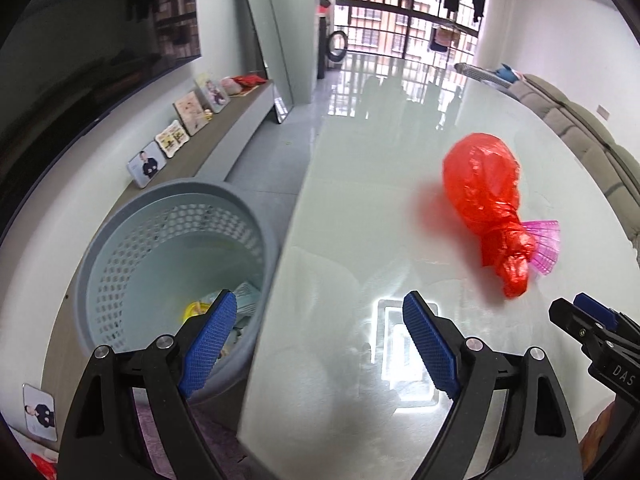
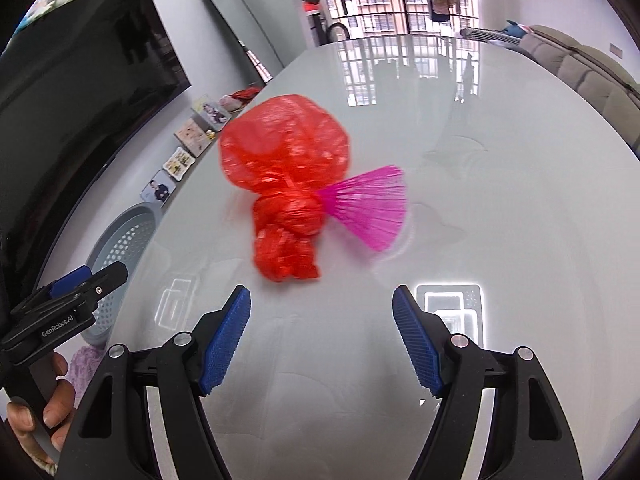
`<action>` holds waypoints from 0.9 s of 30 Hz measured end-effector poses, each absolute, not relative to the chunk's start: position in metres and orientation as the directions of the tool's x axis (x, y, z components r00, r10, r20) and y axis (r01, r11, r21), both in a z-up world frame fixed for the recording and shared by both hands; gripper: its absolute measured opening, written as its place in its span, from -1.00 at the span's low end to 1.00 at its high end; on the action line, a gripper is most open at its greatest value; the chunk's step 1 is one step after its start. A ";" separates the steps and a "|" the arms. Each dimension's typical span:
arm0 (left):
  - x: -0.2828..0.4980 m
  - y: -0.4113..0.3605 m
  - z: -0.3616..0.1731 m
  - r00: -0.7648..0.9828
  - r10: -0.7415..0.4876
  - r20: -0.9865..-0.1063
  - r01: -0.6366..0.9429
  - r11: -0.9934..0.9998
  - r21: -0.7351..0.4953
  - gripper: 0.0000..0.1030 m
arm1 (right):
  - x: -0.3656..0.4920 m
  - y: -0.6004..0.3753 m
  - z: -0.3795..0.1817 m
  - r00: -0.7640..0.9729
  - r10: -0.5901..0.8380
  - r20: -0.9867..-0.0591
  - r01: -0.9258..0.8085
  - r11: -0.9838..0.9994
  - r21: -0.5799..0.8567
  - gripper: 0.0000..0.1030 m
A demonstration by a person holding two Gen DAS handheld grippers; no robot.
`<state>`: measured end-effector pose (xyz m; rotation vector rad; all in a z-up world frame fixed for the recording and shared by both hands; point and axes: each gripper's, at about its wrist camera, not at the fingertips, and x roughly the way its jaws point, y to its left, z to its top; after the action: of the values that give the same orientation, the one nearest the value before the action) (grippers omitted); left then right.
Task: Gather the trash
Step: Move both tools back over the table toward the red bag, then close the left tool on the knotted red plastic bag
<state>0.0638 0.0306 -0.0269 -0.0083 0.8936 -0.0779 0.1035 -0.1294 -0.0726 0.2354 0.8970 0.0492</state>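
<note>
A knotted red plastic bag [image 1: 486, 204] [image 2: 286, 184] lies on the glossy white table [image 1: 360, 240] [image 2: 500, 220], with a pink ribbed plastic fan [image 1: 544, 246] [image 2: 370, 208] sticking out beside its knot. My left gripper [image 1: 320, 322] is open and empty, straddling the table's left edge, with the bag ahead and to its right. My right gripper [image 2: 322, 312] is open and empty just short of the bag's knotted end. A grey perforated basket [image 1: 160, 248] [image 2: 120, 240] stands on the floor left of the table and holds some scraps.
A low shelf [image 1: 224, 136] along the left wall carries several picture frames [image 1: 182, 120], under a dark TV [image 2: 80, 80]. A sofa [image 1: 580, 128] runs along the right side. A hand [image 2: 40, 408] grips the left tool's handle. A balcony window [image 1: 400, 20] is far ahead.
</note>
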 end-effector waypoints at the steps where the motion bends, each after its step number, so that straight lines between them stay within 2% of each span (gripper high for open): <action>1: 0.065 0.025 -0.028 0.622 -0.077 -0.779 0.076 0.996 -0.039 0.62 | 0.104 -0.132 -0.074 0.625 0.134 -0.769 0.064 0.973 0.222 0.37; 15: 0.092 -0.049 -0.032 0.582 -0.157 -0.798 0.209 0.977 -0.040 0.62 | 0.123 -0.193 -0.083 0.635 0.090 -0.767 0.142 0.962 0.231 0.37; 27: 0.106 -0.095 -0.041 0.554 -0.206 -0.806 0.304 0.952 -0.034 0.62 | 0.115 -0.232 -0.088 0.657 0.111 -0.746 0.209 0.924 0.321 0.37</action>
<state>0.1065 -0.0948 -0.0408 0.1138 0.9364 -0.3022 0.1152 -0.2321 -0.0884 0.4017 0.8581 -0.0574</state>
